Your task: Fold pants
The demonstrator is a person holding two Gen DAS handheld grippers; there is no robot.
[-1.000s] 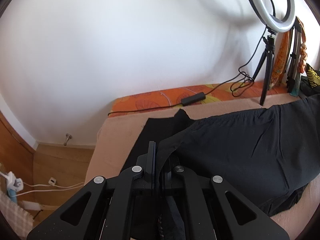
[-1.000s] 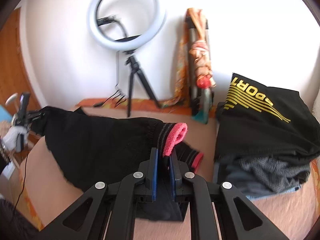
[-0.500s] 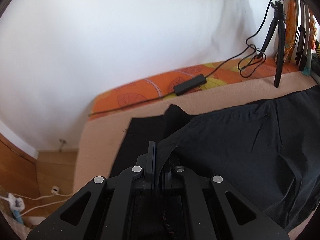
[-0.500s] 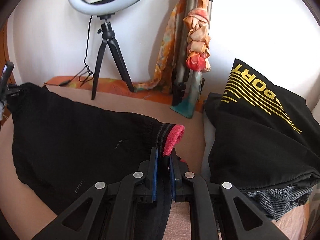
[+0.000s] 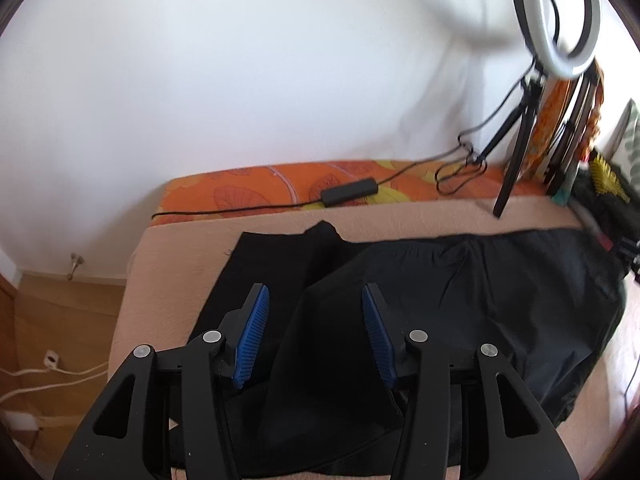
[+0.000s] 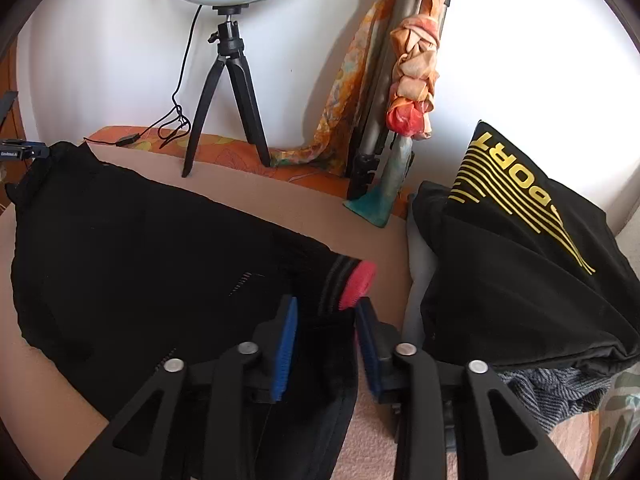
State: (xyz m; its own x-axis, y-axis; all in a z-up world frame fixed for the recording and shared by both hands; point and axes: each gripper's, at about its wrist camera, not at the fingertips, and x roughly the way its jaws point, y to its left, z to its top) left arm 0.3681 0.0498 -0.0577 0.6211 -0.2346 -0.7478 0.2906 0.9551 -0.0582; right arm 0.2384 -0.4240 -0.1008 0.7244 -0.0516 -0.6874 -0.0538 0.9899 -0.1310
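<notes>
On the bed [image 5: 180, 264], black pants [image 5: 460, 300] lie loosely folded. The left claw [image 5: 314, 332] gapes above one end, the right claw [image 6: 326, 336] above the waistband [image 6: 354, 284]. Unpinned, the top layer may slide.

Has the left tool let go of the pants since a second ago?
Yes. The left tool was clamped on the pants; now its jaws stand wide apart, fabric lying loose on the bed between them.
</notes>
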